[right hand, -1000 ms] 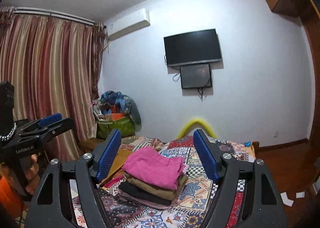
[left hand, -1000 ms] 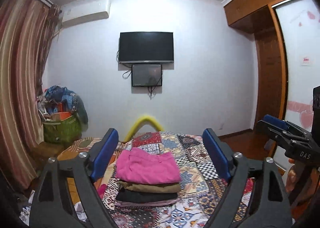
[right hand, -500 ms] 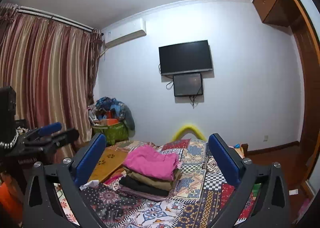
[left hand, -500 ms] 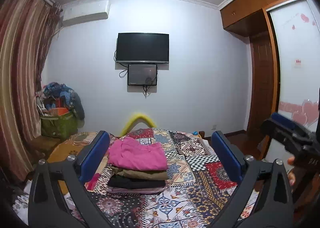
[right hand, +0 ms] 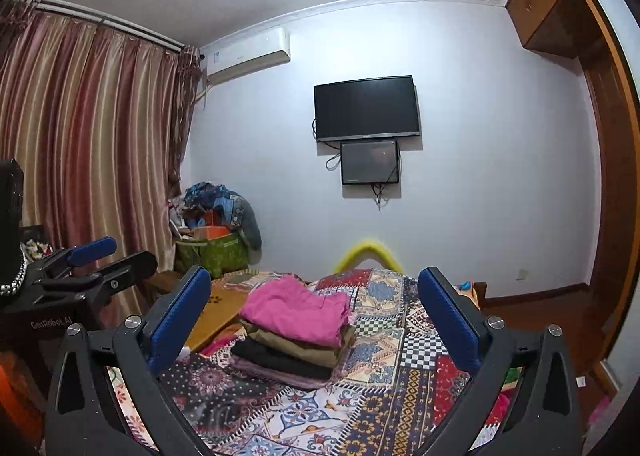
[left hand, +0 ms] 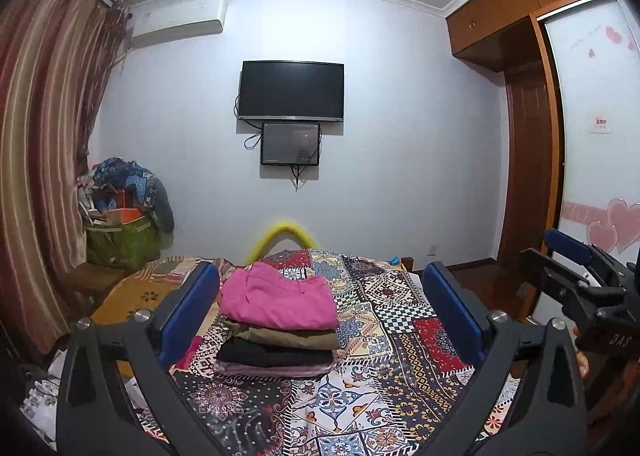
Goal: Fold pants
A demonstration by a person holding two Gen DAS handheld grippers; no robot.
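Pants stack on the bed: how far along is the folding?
Done: four folded garments sit stacked on the bed, pink pants on top. In hand: nothing; left gripper and right gripper both gape empty. Left: no unfolded pants visible on the bed.

A home bedroom: near, bed [left hand: 400, 320] under patchwork quilt; far wall with television [left hand: 291, 90] and air conditioner [left hand: 180, 22]; striped curtains [right hand: 80, 144] left, wooden wardrobe [left hand: 528, 160] right.

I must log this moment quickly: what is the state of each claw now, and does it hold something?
Left claw: open, holding nothing; jaws have just been opening.
Right claw: open, holding nothing; jaws have just been opening.
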